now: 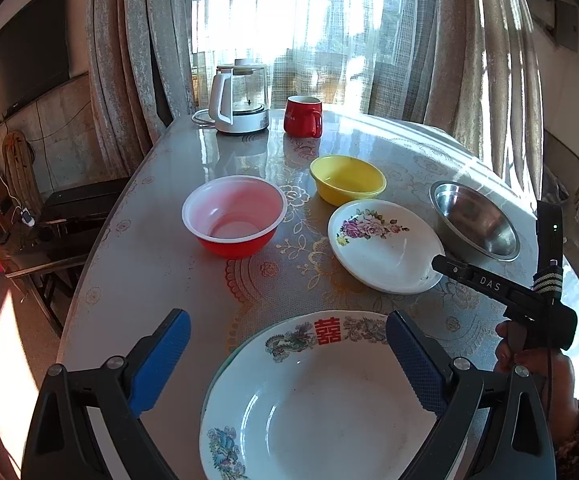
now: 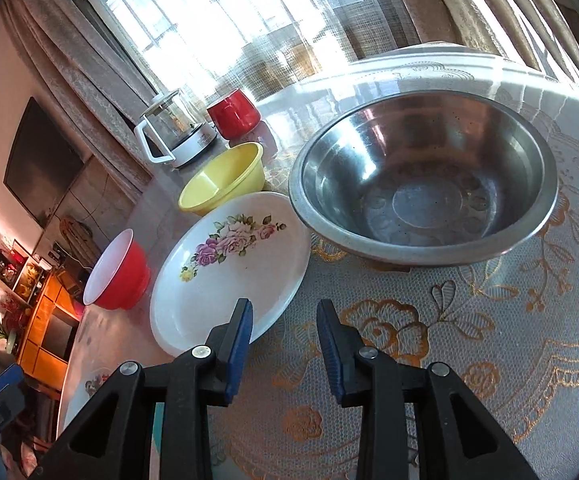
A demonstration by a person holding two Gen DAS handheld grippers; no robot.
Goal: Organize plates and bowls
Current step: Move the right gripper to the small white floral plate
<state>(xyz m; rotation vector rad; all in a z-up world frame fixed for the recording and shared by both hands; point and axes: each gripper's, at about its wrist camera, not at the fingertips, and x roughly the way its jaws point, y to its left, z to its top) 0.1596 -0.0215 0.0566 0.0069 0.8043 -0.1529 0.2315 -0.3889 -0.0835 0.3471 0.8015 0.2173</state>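
Note:
My left gripper [image 1: 287,354] is open, its blue pads either side of a deep white plate [image 1: 317,404] with a red character and dragon print at the table's near edge. Beyond it stand a red bowl [image 1: 233,216], a yellow bowl [image 1: 347,179], a flower-print plate [image 1: 385,246] and a steel bowl [image 1: 475,220]. My right gripper [image 2: 283,344] is open at the near rim of the flower-print plate [image 2: 229,264], its left pad over the rim. The steel bowl [image 2: 425,184], yellow bowl [image 2: 223,182] and red bowl [image 2: 115,272] lie beyond. The right gripper's body shows in the left wrist view [image 1: 501,292].
A glass kettle [image 1: 241,100] and a red mug [image 1: 303,116] stand at the table's far edge by the curtained window. The round table [image 1: 161,264] has a lace-pattern cover. A chair and low furniture stand to the left below a wall TV.

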